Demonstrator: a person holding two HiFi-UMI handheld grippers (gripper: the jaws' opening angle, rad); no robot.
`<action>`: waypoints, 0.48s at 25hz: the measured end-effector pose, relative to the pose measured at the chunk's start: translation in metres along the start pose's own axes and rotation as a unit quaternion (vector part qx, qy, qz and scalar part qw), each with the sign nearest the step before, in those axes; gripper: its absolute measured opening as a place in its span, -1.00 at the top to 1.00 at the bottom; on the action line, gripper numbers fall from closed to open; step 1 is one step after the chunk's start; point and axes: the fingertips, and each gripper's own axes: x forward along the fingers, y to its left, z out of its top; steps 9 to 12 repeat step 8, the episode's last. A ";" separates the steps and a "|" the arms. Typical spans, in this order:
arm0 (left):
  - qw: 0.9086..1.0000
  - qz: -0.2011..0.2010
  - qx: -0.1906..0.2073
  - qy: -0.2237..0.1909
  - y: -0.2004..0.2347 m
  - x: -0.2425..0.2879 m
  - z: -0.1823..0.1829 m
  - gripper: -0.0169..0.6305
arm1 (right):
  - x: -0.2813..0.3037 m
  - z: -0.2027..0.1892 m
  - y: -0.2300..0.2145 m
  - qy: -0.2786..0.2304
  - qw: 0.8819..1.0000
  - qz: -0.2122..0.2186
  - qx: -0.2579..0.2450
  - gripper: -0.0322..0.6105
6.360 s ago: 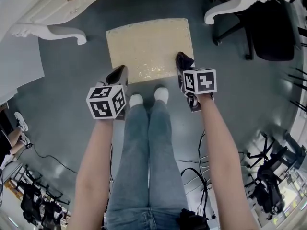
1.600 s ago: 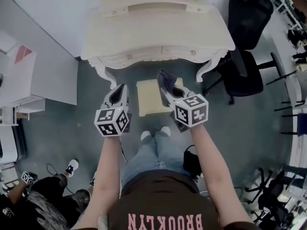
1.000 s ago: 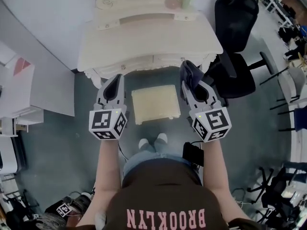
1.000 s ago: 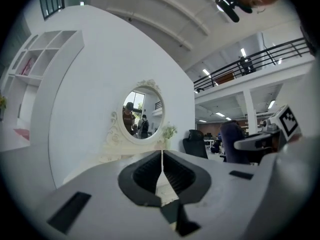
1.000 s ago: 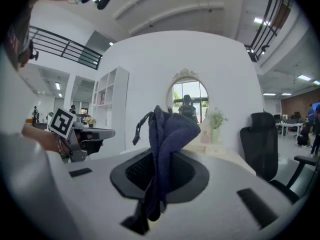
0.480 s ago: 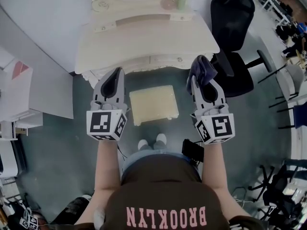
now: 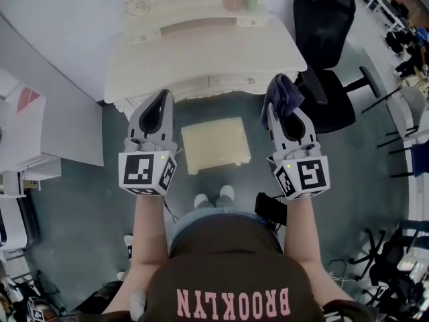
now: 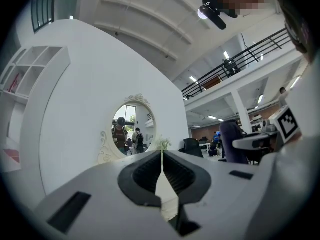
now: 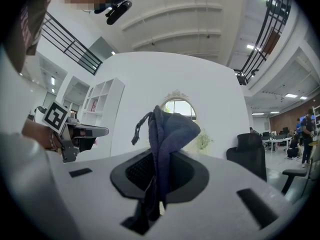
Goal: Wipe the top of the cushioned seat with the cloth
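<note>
The cushioned seat, a cream square stool, stands on the grey floor far below, between my two raised grippers. My right gripper is shut on a dark blue cloth, bunched at its tips; in the right gripper view the cloth stands up from the closed jaws. My left gripper is held level with it to the left of the seat, jaws shut with nothing between them. Both grippers point forward, high above the seat.
A cream dressing table with an oval mirror stands just beyond the seat. A black office chair is at the right. A white shelf unit is at the left. The person's feet are in front of the seat.
The person has stood up and both grippers have risen far above the seat, the right one carrying the cloth. In the last half second almost nothing moved.
</note>
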 end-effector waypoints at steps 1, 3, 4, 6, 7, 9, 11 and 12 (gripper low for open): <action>1.000 0.000 0.001 -0.001 0.000 0.000 0.001 0.92 | 0.000 0.000 0.001 0.000 1.000 0.001 -0.001 0.78; 1.000 0.000 0.001 -0.003 0.002 0.000 0.003 0.92 | 0.000 0.001 0.002 0.000 1.000 0.002 -0.001 0.78; 1.000 0.000 0.001 -0.004 0.002 0.000 0.004 0.92 | 0.000 0.002 0.002 -0.001 1.000 0.002 -0.002 0.78; 1.000 0.000 0.002 -0.005 0.004 -0.001 0.006 0.92 | 0.001 0.003 0.003 -0.001 1.000 0.003 -0.002 0.78; 1.000 0.000 0.002 -0.006 0.004 -0.001 0.006 0.92 | 0.001 0.003 0.003 -0.001 1.000 0.003 -0.002 0.79; 1.000 0.000 0.002 -0.006 0.005 -0.001 0.007 0.92 | 0.001 0.004 0.003 -0.001 1.000 0.004 -0.003 0.78; 1.000 0.000 0.002 -0.006 0.005 -0.001 0.007 0.92 | 0.001 0.004 0.003 -0.001 1.000 0.004 -0.003 0.78; 1.000 0.000 0.002 -0.006 0.005 -0.001 0.007 0.92 | 0.001 0.004 0.003 -0.001 1.000 0.004 -0.003 0.78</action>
